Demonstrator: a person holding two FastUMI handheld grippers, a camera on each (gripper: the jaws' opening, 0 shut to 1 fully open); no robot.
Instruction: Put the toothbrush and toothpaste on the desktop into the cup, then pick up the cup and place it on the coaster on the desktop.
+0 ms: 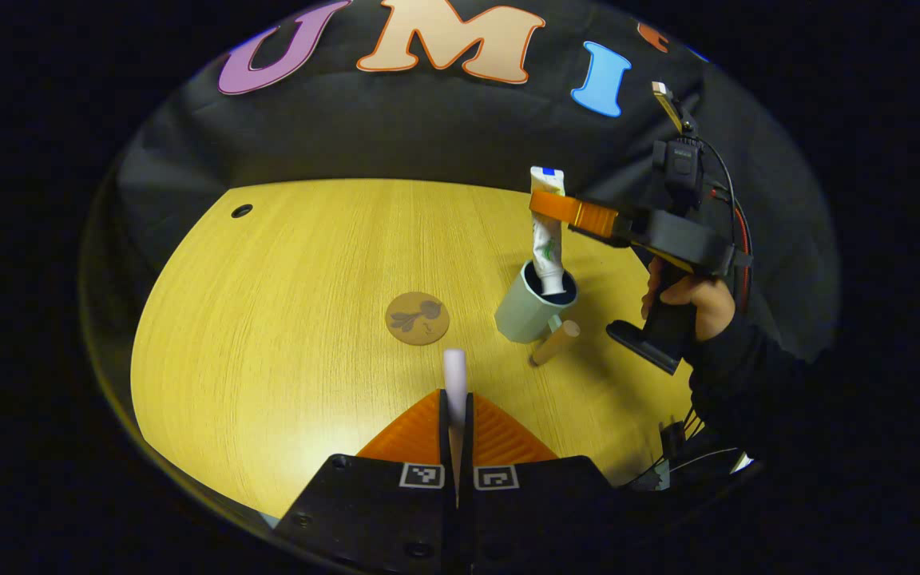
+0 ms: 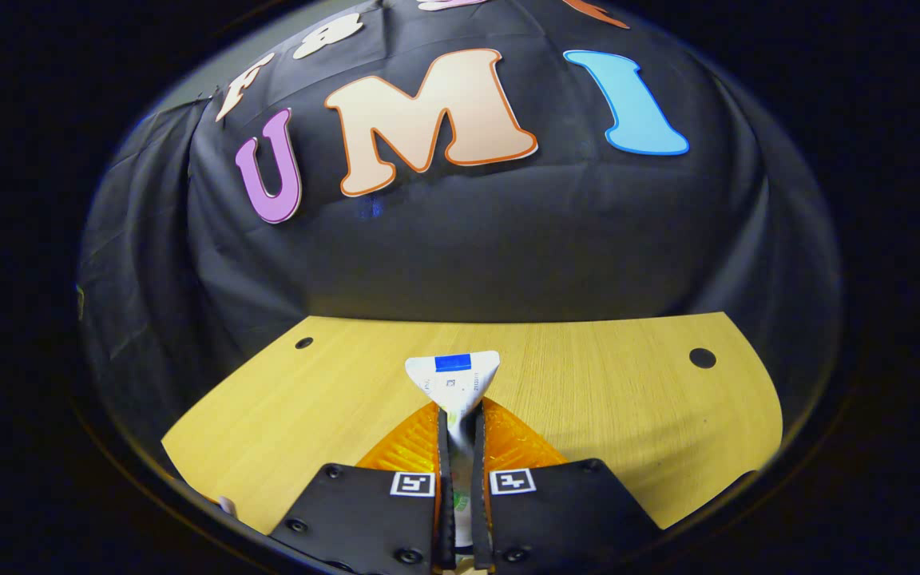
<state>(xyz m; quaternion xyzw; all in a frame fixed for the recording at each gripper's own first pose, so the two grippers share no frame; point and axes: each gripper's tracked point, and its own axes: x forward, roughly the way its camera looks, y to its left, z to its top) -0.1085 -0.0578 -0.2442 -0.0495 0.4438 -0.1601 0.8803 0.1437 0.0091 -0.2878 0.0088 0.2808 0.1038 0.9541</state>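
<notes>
Desk (image 1: pixel 268 319) of pale wood, black cloth wall (image 1: pixel 428 136) behind.

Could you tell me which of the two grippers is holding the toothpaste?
The right gripper, clamping the toothpaste over the cup; the left gripper grips a toothbrush.

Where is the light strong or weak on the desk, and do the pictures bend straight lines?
Left gripper view: bright glare on the desk at lower left, dimmer near the cup, which casts a shadow; the desk edge curves from fisheye. Right gripper view: even light on the desk, the toothpaste sharp, the far edge bowed.
</notes>
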